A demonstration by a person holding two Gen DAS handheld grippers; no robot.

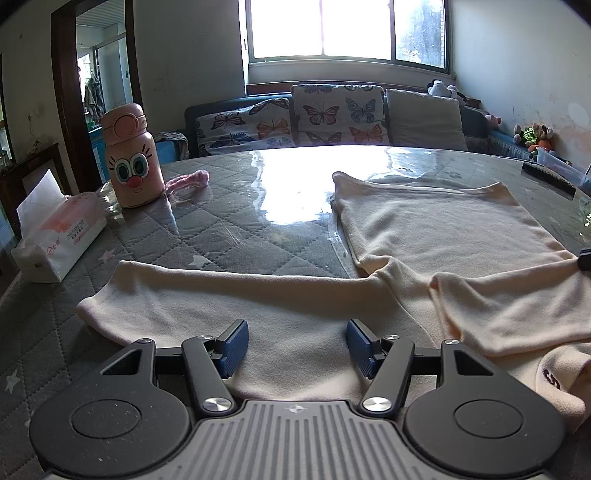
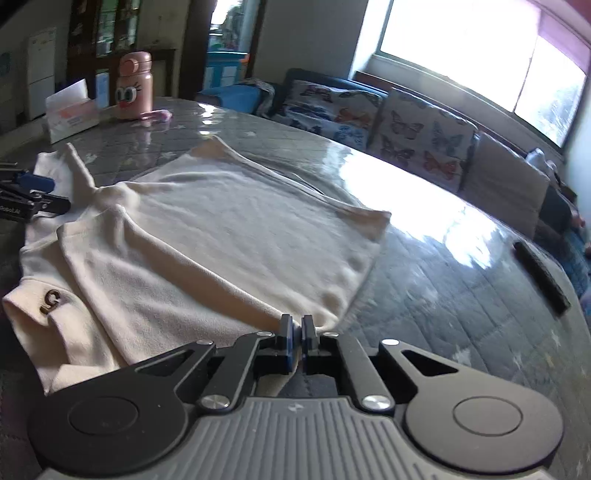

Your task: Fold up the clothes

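Cream shirt (image 1: 443,229) is lying spread on the quilted surface (image 1: 221,221). Left gripper (image 1: 297,345) is wide apart over one sleeve (image 1: 207,295), right gripper (image 2: 296,334) is pinched tight on the other sleeve's end.

behind your table (image 1: 221,206) sits a sofa (image 1: 332,122) w/ butterfly cushions (image 1: 325,114); above the sofa a bright window (image 1: 347,29), doorway (image 1: 99,66) to its left.

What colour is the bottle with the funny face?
Pink. The bottle has big teal eyes and a red nose, clearest in the left wrist view.
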